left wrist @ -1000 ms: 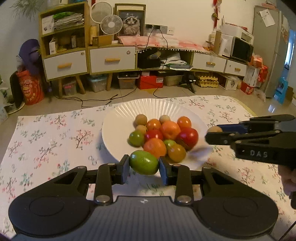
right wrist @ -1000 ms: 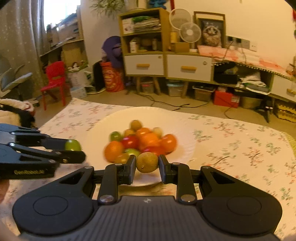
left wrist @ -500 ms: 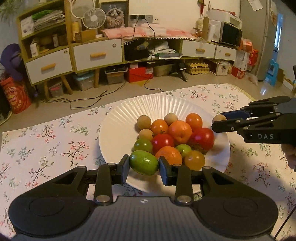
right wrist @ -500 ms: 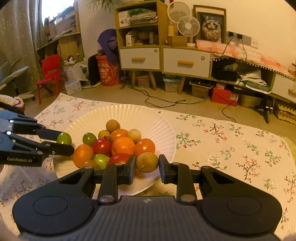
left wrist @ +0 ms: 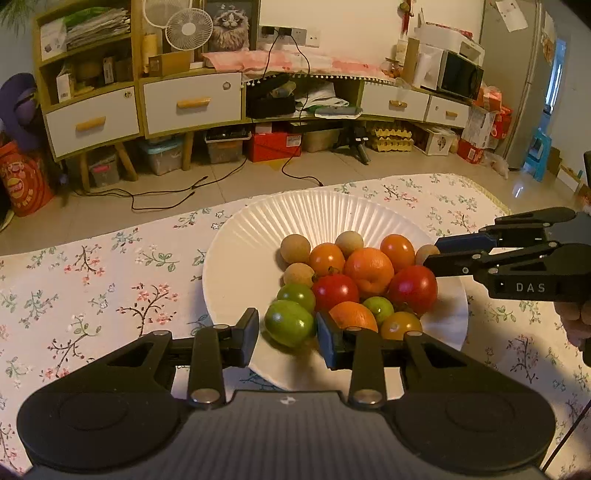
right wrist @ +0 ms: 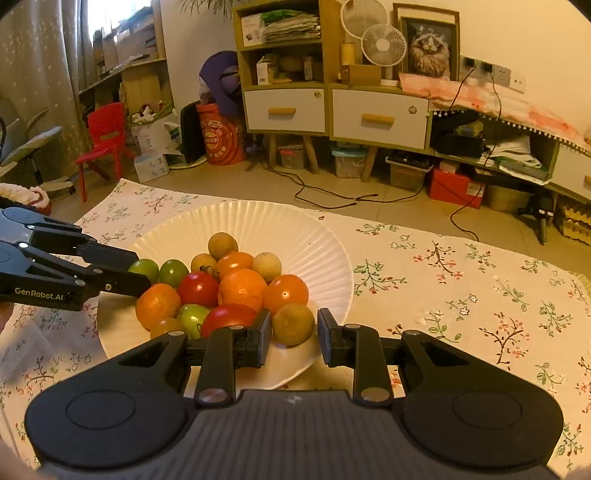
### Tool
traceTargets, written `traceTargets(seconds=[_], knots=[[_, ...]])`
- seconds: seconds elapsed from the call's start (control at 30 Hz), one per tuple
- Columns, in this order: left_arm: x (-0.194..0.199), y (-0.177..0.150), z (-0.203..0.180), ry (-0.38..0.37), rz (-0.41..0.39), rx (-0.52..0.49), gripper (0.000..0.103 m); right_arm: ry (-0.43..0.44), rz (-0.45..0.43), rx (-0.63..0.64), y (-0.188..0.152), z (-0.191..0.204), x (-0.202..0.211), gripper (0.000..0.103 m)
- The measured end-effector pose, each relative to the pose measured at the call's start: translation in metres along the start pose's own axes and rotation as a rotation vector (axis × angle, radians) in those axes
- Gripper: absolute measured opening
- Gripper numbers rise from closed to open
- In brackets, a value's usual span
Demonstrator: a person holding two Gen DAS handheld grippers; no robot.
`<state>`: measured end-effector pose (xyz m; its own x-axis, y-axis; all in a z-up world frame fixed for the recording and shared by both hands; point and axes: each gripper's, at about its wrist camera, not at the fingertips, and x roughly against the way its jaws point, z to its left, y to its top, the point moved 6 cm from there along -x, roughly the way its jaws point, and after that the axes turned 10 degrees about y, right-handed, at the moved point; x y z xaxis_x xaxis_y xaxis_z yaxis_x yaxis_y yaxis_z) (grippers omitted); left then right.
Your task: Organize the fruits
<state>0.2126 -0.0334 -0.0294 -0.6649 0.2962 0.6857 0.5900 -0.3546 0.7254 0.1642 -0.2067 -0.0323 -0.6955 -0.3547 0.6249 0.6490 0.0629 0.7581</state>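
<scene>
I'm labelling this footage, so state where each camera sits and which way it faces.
Left wrist: on the left gripper, facing the plate; its fingers, the right gripper, a hand show.
Right wrist: on the right gripper, facing the plate; its fingers, a brown fruit, the left gripper show.
Shared: plate, fruit pile, cabinet.

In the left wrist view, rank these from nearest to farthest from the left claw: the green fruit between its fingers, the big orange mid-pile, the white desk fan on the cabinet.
1. Green fruit: between the fingers of the left claw, whose jaws are opening, at the plate's near edge.
2. Big orange: middle of the pile, farther in.
3. White desk fan: on the cabinet at the back wall.
</scene>
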Motion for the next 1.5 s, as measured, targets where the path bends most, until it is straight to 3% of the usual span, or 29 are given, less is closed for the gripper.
traceTargets(seconds=[0.2,0.43,0.67,0.8,1.5], knots=[[0.008,0.0,0.002,0.007,-0.018,0.011,0.05,-0.008,-0.017,-0.019,0.003,-0.002,0.005,0.036],[0.022,-0.006,0.006,0.012,-0.027,0.043,0.065,-0.033,-0.04,-0.021,0.005,-0.001,0.017,0.06],[0.043,-0.017,0.009,0.062,-0.037,0.089,0.087,-0.098,-0.06,-0.049,0.003,-0.004,0.035,0.08],[0.054,-0.027,0.005,0.114,-0.032,0.103,0.095,-0.121,-0.062,-0.069,-0.002,0.0,0.043,0.085],[0.101,-0.074,-0.018,0.271,0.093,0.285,0.097,-0.154,-0.005,-0.131,-0.037,0.058,0.073,0.099]])
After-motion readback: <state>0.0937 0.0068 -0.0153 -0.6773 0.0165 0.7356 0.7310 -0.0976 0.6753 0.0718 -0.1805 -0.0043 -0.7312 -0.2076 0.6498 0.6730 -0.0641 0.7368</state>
